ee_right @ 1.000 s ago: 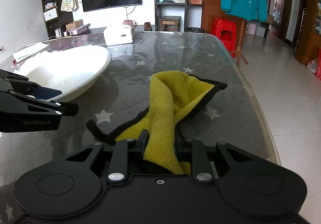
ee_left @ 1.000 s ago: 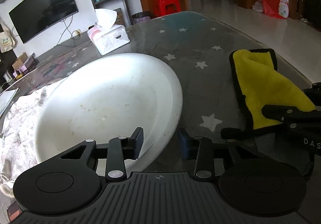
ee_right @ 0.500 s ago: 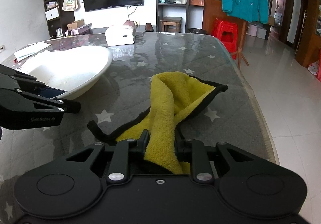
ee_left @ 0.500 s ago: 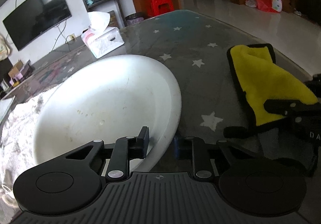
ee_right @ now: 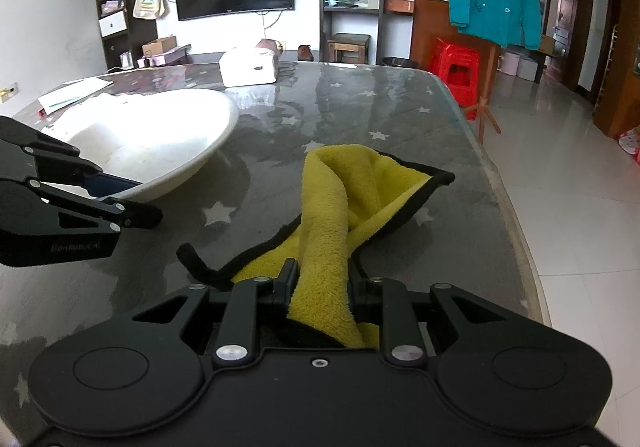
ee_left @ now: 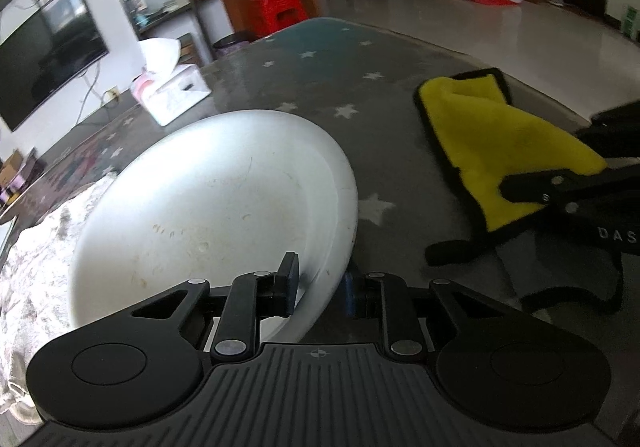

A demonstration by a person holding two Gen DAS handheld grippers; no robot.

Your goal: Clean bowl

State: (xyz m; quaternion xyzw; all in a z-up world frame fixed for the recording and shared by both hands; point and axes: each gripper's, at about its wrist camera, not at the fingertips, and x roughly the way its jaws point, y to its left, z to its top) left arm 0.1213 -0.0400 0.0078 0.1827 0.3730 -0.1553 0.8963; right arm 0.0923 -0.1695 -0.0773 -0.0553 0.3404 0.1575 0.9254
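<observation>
A white bowl (ee_left: 216, 207) on a star-patterned table (ee_right: 360, 107) is pinched at its near rim by the left gripper (ee_left: 320, 283), one finger inside, one outside. A yellow cloth (ee_right: 332, 223) beside it is clamped in the right gripper (ee_right: 320, 287).

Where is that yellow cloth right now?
The yellow cloth lies on the star-patterned table, to the right of the white bowl in the right wrist view, its near end pinched in the right tool.
</observation>
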